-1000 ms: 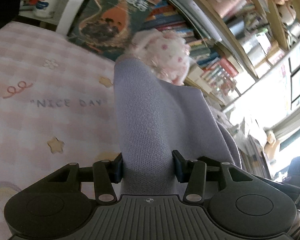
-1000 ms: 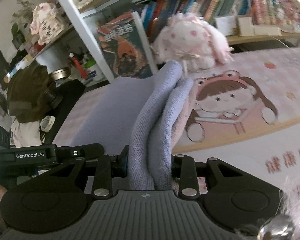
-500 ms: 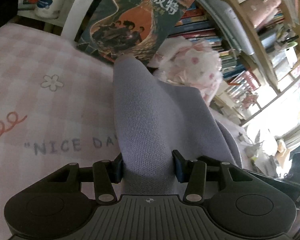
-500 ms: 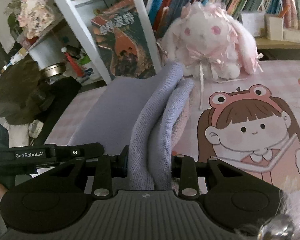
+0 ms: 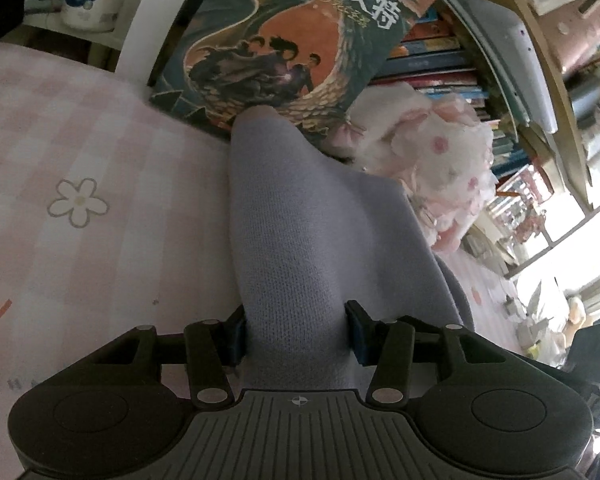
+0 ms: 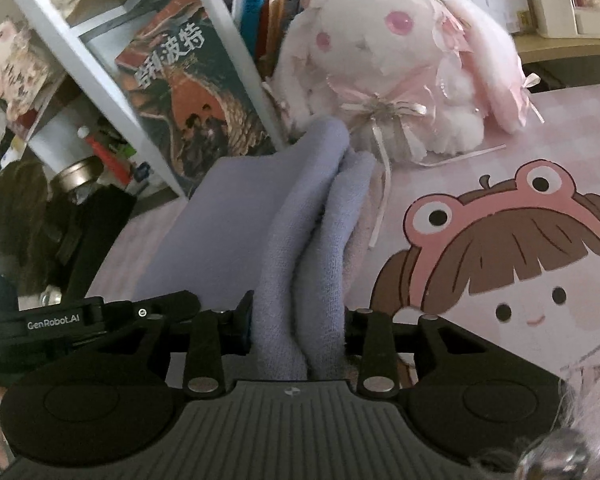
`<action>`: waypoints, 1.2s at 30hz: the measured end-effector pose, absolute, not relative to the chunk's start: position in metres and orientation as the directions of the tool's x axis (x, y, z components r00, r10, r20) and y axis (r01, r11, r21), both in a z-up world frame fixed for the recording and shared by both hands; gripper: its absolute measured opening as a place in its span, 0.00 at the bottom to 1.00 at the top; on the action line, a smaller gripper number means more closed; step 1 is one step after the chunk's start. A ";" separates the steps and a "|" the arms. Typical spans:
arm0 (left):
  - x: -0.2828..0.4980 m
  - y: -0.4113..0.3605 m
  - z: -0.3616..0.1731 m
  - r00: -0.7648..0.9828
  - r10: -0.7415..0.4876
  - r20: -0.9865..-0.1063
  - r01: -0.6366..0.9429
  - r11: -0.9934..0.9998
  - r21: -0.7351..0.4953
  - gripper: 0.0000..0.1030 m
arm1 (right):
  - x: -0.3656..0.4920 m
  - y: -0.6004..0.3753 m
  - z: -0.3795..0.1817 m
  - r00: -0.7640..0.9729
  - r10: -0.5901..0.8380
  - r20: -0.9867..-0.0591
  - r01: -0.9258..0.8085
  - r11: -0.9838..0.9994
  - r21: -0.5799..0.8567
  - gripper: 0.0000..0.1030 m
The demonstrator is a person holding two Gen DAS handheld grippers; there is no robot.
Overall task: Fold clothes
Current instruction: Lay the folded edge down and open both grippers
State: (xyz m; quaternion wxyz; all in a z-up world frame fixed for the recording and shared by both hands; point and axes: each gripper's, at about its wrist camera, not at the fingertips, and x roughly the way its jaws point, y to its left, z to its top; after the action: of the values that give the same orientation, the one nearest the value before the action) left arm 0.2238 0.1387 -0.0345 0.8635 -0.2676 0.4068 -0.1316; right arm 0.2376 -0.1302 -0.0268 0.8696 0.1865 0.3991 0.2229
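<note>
While bunched up between both grippers: soft purple knit cloth [image 5: 300, 240], up off the pink mat [image 5: 80, 160], stretched from one gripper to the other.

Cloth, feel: soft, floppy, light by the look; fuzzy knit, so likely not slippery; likely to sag and droop where not held.

Cloth, shape: one thick roll in the left view; two rolls side by side in the right view [image 6: 300, 260], with a flat sheet hanging off toward the left gripper.

Left gripper [image 5: 296, 332]: jaws partly closed, pinching a fat bunch of cloth between the blue pads.

Right gripper [image 6: 298, 328]: jaws partly closed too, squeezing the two rolls together.

Where to hold: at the edges or corners, one each side, as now; a smaller pinch would probably keep the edge straighter than a big bunch.

Fold so far: layers doubled at the right gripper, so some folding looks done; how much is left, hard to tell.

Mat: pink checks, a flower [image 5: 78, 202] print, a cartoon girl [image 6: 520, 280] with a frog hat.

Beyond the cloth: fluffy white and pink bunny [image 6: 400, 64] close to the far end, almost touching in the right view; big book [image 5: 292, 48] leaning on a white shelf [image 6: 80, 64] just behind.

Watch out: cloth end could brush the bunny or book if laid down far forward.
</note>
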 end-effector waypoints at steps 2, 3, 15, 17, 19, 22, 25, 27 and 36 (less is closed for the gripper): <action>0.223 0.139 -0.036 0.636 -0.440 -0.634 0.005 0.824 -0.567 0.52 | 0.242 -0.131 -0.029 0.581 0.537 -0.611 -0.232 0.829 0.508 0.36; 0.223 0.139 -0.036 0.637 -0.438 -0.635 0.005 0.825 -0.565 0.52 | 0.243 -0.131 -0.029 0.580 0.536 -0.614 -0.228 0.830 0.510 0.39; 0.185 0.131 0.001 0.728 -0.306 -0.614 0.032 0.909 -0.415 0.72 | 0.220 -0.144 -0.003 0.639 0.454 -0.621 -0.171 0.871 0.460 0.74; 0.173 0.126 0.006 0.739 -0.272 -0.617 0.041 0.931 -0.362 0.76 | 0.207 -0.145 0.004 0.667 0.417 -0.618 -0.174 0.893 0.415 0.77; 0.161 0.121 0.008 0.742 -0.242 -0.625 0.046 0.949 -0.313 0.79 | 0.191 -0.143 0.009 0.697 0.367 -0.616 -0.184 0.922 0.341 0.79; 0.146 0.113 0.004 0.741 -0.201 -0.641 0.040 0.966 -0.256 0.85 | 0.169 -0.139 0.011 0.722 0.315 -0.616 -0.191 0.946 0.261 0.81; 0.130 0.105 0.000 0.739 -0.159 -0.655 0.035 0.979 -0.199 0.90 | 0.147 -0.133 0.010 0.735 0.277 -0.619 -0.200 0.961 0.193 0.83; 0.120 0.100 -0.003 0.737 -0.131 -0.663 0.031 0.987 -0.160 0.91 | 0.135 -0.127 0.007 0.740 0.239 -0.628 -0.199 0.971 0.135 0.84; 0.090 0.085 -0.013 0.723 -0.078 -0.686 0.045 0.997 -0.066 0.91 | 0.102 -0.126 -0.009 0.736 0.146 -0.661 -0.149 0.988 0.052 0.89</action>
State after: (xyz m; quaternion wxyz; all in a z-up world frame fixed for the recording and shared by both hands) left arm 0.0898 0.0846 -0.0132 0.9280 -0.0225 0.3705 -0.0332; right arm 0.1018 -0.1258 -0.0094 0.9317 -0.0022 0.3544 0.0789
